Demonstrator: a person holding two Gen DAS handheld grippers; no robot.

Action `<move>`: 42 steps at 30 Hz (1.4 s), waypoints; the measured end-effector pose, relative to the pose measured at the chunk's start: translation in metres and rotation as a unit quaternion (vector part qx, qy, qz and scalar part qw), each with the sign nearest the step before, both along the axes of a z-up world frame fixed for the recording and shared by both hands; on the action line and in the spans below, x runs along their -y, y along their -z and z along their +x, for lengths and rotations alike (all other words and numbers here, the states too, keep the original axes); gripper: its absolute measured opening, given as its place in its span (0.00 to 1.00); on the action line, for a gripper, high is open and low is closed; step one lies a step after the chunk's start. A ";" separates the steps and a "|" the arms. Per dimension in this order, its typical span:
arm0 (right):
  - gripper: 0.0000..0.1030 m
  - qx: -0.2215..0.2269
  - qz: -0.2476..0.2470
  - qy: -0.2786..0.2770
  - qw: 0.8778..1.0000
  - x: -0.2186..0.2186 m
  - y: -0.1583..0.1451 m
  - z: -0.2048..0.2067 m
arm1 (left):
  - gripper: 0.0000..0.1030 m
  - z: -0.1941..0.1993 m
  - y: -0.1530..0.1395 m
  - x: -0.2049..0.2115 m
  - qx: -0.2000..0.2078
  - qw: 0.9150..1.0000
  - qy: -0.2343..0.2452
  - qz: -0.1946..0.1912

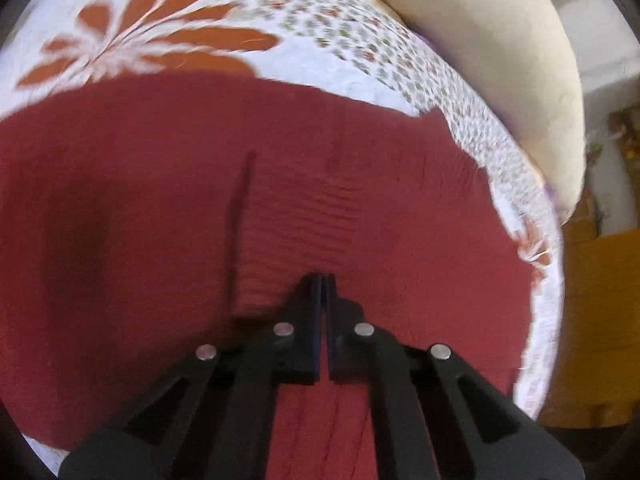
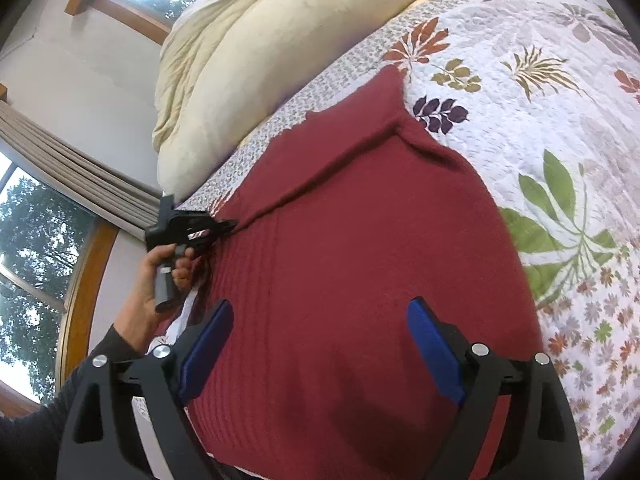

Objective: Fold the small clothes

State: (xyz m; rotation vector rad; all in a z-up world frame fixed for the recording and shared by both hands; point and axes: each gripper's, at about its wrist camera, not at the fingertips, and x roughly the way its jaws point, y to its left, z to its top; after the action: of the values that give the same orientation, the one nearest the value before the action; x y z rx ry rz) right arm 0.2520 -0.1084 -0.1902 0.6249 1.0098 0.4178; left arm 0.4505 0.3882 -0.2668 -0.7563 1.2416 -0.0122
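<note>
Dark red knitted fabric covers most of both views: one small ribbed maroon garment [image 2: 360, 240] lies spread on a bed under a white quilted bedspread printed with leaves and flowers [image 2: 540, 92]. A single cream bolster-like pillow [image 2: 240, 52] sits along the bed's far edge, just beside the garment's upper end.

As a judgement, the folding is at an early stage. The garment lies mostly flat, with one raised ridge running diagonally from its far corner toward the left gripper [image 2: 234, 223], which suggests an edge or sleeve being drawn inward. No finished, compact fold shows, so most of the work appears to remain.

Two grippers are present. In the left wrist view the left gripper [image 1: 322, 278] has its jaws pressed together at the cloth; the blur and the angle leave it unclear whether fabric is pinched between them. A hand [image 2: 160, 280] in a dark sleeve holds its handle. The right gripper [image 2: 320, 344] hovers over the near part of the garment with its two blue-padded fingers [image 2: 208, 340] spread wide, holding nothing.
</note>
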 end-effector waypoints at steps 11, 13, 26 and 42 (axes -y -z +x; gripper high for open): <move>0.90 0.011 0.023 -0.036 0.999 -0.029 -0.010 -0.020 | 0.87 -0.218 -0.098 -0.197 0.108 0.977 -0.187 0.008; 0.90 0.016 0.023 -0.048 0.998 -0.038 -0.013 -0.024 | 0.87 -0.261 -0.093 -0.237 0.095 0.967 -0.238 0.002; 0.90 0.027 0.002 -0.074 0.997 -0.073 -0.038 -0.036 | 0.86 -0.304 -0.045 -0.314 0.084 0.935 -0.340 -0.052; 0.90 0.013 0.009 -0.070 0.997 -0.075 -0.035 -0.029 | 0.05 -0.310 -0.057 -0.329 0.081 0.923 -0.375 0.008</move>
State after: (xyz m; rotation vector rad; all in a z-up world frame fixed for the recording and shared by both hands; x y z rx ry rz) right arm 0.2228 -0.0337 -0.1551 0.5651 1.0299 0.5579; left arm 0.1402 0.7177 -0.2095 -1.1534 0.7329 0.5516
